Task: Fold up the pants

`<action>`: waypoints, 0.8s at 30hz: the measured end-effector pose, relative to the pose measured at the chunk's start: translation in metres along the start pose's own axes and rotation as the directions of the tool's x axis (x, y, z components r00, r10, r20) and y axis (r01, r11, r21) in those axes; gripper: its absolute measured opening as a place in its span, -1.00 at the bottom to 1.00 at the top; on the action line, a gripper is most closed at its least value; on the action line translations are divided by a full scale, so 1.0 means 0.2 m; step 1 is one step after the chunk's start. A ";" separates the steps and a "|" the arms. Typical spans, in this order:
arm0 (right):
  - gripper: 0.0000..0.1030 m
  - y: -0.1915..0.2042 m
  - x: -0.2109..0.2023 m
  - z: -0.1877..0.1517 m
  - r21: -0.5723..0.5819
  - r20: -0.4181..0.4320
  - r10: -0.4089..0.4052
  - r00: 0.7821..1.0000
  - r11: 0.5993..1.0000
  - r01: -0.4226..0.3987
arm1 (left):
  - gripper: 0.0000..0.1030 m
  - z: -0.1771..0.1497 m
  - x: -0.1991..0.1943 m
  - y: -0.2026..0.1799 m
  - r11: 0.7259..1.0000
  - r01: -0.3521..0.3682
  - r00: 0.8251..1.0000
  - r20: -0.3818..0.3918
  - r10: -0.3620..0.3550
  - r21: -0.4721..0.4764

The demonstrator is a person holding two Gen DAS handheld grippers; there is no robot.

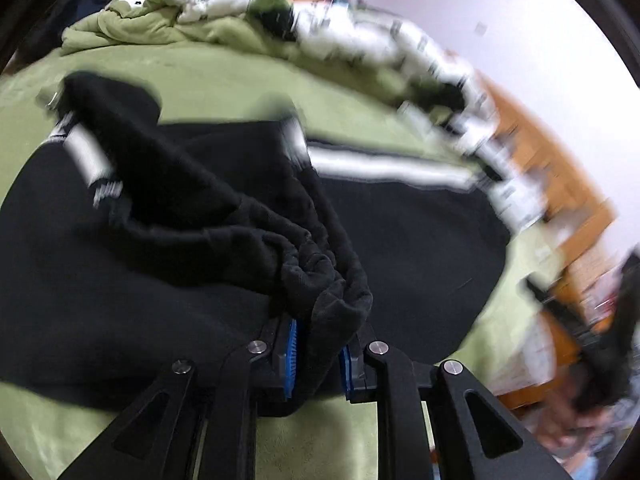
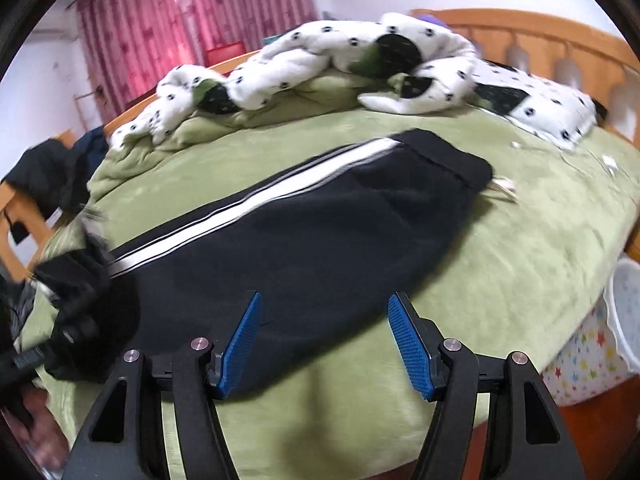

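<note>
Pants, one pair of black fleece track trousers with a white stripe down the side seam, lie lengthwise on the bed's green plush cover, with the waistband toward the wooden headboard. The two legs appear already laid one on the other, since only a single long dark panel shows from the right wrist view. One end of them, the bunched cuff end by the look of it, is lifted off the cover and carried over the flat part. I judge the lengthwise fold done and the crosswise fold in hand: the lifted end has yet to be laid down on the rest and smoothed, and a further fold may follow.

The left gripper has its jaws clamped on that gathered black fabric, which fills the narrow gap between the blue pads. The right gripper hovers low over the near edge of the trousers with its jaws standing well apart and nothing between them.

Counted: one pair of trousers, two grippers, one bed. One rumpled white quilt with black spots lies heaped along the far side of the bed, apart from the trousers. One pink curtain hangs behind. One pile of dark clothes sits beyond the bed's left edge. Much of the left wrist view is smeared, so small items there cannot be counted.
</note>
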State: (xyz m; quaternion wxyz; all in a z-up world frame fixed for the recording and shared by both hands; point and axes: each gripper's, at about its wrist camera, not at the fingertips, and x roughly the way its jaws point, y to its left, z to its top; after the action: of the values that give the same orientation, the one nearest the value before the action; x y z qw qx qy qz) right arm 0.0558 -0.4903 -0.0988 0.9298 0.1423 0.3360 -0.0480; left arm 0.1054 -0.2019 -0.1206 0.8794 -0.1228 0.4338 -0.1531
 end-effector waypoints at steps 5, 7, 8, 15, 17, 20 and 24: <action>0.27 0.07 0.05 -0.04 -0.046 -0.033 0.046 0.998 0.998 -0.047 | -0.18 -0.05 -0.11 -0.03 0.995 0.083 0.996 -0.023 -0.082 0.049; 0.27 0.13 0.07 -0.04 -0.064 -0.036 0.072 0.997 0.995 -0.074 | -0.14 -0.08 -0.24 -0.01 0.990 0.107 0.994 -0.002 -0.108 0.091; 0.27 0.16 0.08 -0.05 -0.070 -0.037 0.091 0.995 0.993 -0.094 | -0.07 -0.10 -0.31 0.01 0.988 0.103 0.994 0.023 -0.106 0.112; 0.27 0.43 0.16 -0.02 -0.072 -0.062 0.243 0.968 0.966 -0.247 | 0.11 -0.10 -0.54 0.30 0.998 0.034 0.996 0.083 -0.038 0.055; 0.27 0.56 0.18 0.00 -0.099 -0.077 0.297 0.952 0.948 -0.304 | 0.11 -0.09 -0.58 0.45 1.000 -0.022 0.995 0.094 0.021 0.012; 0.27 0.75 0.19 0.01 -0.142 -0.098 0.370 0.924 0.914 -0.381 | 0.11 -0.06 -0.61 0.62 0.991 -0.131 0.986 0.098 0.134 -0.035; 0.29 0.99 0.23 0.02 -0.238 -0.126 0.383 0.915 0.884 -0.402 | 0.11 -0.02 -0.63 0.80 0.986 -0.143 0.981 0.117 0.153 -0.090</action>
State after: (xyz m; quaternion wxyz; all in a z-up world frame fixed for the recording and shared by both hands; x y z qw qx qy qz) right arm 0.1300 -0.3018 -0.0796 0.9173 0.0863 0.3386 0.1908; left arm 0.0547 -0.0070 -0.0875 0.9078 -0.1348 0.3924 -0.0615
